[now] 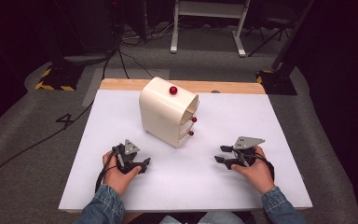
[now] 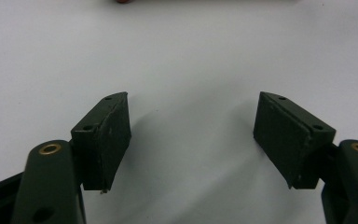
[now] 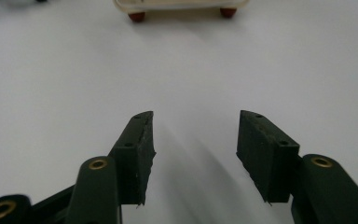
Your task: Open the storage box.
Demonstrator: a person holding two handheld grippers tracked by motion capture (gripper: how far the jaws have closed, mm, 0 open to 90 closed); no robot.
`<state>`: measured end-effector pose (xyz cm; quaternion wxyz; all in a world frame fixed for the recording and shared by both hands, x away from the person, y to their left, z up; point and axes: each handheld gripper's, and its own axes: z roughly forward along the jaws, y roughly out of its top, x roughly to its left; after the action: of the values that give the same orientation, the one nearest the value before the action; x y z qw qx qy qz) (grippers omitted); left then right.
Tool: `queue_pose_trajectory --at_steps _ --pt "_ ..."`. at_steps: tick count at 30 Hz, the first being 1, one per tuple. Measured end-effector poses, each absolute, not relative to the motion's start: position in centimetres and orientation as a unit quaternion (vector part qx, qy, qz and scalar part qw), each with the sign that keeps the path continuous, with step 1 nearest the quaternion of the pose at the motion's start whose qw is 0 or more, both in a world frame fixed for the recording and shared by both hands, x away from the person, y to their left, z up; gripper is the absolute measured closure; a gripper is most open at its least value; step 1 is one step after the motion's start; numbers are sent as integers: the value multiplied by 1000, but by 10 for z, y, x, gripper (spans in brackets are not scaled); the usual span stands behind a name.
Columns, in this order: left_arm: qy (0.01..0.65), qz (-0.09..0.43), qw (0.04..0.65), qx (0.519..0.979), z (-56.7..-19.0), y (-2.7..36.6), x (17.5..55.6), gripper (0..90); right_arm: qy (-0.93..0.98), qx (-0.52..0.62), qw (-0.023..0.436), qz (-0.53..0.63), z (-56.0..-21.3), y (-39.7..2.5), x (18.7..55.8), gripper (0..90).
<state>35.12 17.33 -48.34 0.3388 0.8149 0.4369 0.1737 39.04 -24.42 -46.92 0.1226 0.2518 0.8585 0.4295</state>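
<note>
Left gripper (image 1: 145,164): resting on the white table (image 1: 121,112), jaws spread wide, holding nothing.
Right gripper (image 1: 220,154): lying near the front edge, jaws apart, empty.
Cream drawer cabinet (image 1: 165,114): standing mid-table, beyond both grippers, untouched.
Red knobs (image 1: 193,120): facing right.

- Small drawer cabinet (image 1: 168,112) stands on the table (image 1: 270,121), near its far edge, about mid-width.
- My left gripper (image 1: 142,164) sits before the cabinet, toward the near-left corner.
- My right gripper (image 1: 220,154) sits toward the near-right corner, well apart from my left.
</note>
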Motion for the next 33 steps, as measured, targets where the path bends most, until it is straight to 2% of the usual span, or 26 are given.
queue_pose_trajectory --at_steps 13,33 --pt "439 171 340 814 -483 173 352 274 836 239 125 478 -431 -228 396 546" --pt "438 170 341 814 -483 174 352 270 832 220 114 497 -459 -180 445 641"
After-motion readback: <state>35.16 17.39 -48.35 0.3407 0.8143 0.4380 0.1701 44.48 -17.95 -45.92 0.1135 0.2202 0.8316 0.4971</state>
